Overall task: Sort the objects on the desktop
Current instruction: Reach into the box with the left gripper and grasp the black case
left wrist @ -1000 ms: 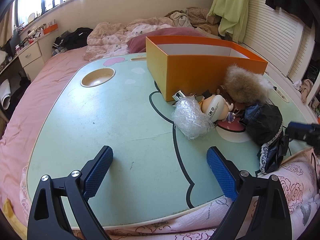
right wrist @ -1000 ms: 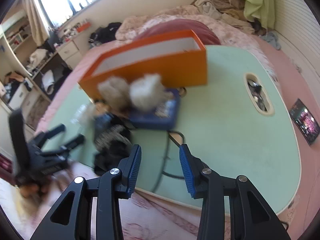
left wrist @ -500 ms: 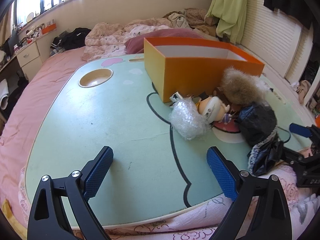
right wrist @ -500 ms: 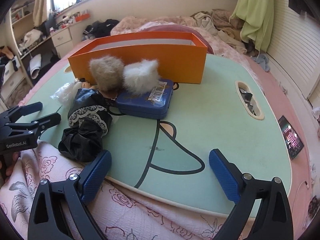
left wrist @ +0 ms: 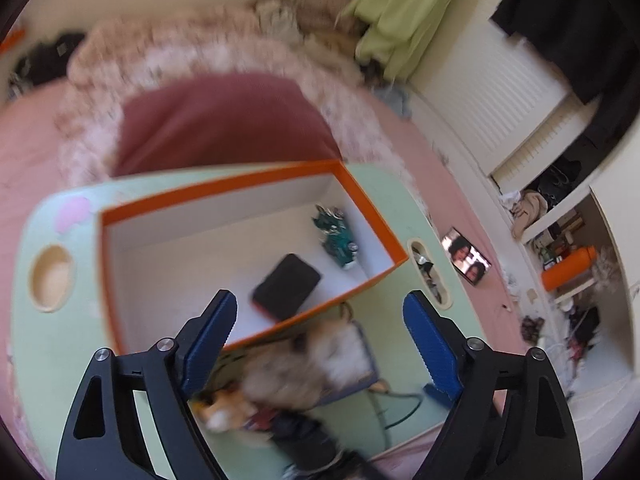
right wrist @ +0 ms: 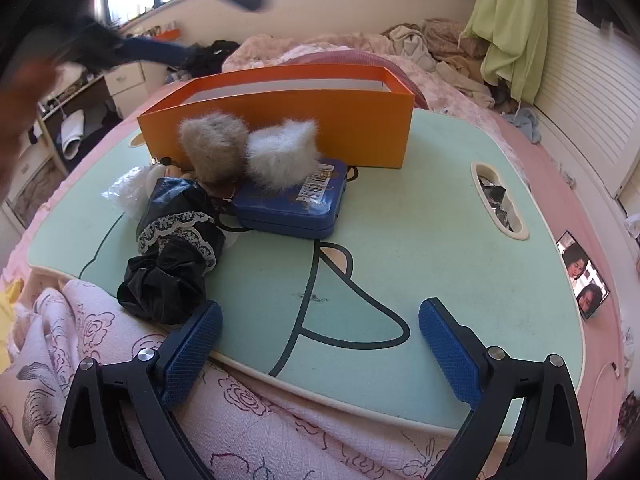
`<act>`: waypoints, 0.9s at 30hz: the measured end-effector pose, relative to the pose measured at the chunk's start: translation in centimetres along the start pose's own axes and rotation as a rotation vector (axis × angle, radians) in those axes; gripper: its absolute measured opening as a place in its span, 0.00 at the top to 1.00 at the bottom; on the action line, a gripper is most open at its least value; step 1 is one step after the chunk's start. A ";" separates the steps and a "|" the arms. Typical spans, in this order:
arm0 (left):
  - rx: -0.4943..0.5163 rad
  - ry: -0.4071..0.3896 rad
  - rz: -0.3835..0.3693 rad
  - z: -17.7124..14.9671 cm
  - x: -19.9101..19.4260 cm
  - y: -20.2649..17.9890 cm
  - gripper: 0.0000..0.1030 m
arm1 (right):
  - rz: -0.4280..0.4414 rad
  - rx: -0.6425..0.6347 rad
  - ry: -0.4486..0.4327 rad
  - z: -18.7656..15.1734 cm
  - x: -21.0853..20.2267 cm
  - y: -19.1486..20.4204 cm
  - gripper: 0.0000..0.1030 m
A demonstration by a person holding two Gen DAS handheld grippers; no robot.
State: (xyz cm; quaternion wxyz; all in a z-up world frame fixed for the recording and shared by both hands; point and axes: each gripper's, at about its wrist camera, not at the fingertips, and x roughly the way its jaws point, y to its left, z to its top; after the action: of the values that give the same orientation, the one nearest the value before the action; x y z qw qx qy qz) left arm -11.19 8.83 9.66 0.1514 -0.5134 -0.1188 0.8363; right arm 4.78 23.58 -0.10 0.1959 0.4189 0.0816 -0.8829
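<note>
Left gripper (left wrist: 320, 344), fingers wide but just narrowing, empty, above the orange box (left wrist: 368, 204); right gripper (right wrist: 320, 350), fingers spread, empty, at the surface's (right wrist: 420, 240) near edge.

Orange box (right wrist: 280, 128), white inside; blue tin (right wrist: 292, 208); mint-green table (right wrist: 420, 240); black lace-trimmed cloth (right wrist: 176, 248); pink rose-print quilt (right wrist: 260, 420)

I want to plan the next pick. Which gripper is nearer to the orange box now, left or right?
Left. The left gripper hangs open above the near wall of the orange box. The right gripper, also open, sits back at the near edge of the table.
</note>
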 end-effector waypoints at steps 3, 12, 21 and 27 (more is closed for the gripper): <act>-0.097 0.141 0.001 2.3 4.8 0.6 0.28 | 0.002 0.001 -0.003 0.0 -0.1 -0.1 0.04; -0.017 0.158 0.206 1.9 9.4 -1.4 0.32 | 0.010 0.005 -0.008 0.4 0.3 0.1 0.03; -0.062 0.191 0.181 2.3 10.0 -0.3 0.32 | 0.010 0.005 -0.009 0.5 0.5 -0.1 0.03; -0.078 0.204 0.218 2.1 10.1 0.4 0.32 | 0.010 0.004 -0.010 0.5 0.5 -0.1 0.03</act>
State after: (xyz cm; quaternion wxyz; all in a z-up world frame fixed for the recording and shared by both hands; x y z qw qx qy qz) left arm -17.48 12.17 2.13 0.0509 -0.6109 -0.0786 0.7861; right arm 4.08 23.36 -0.19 0.1999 0.4154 0.0765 -0.8841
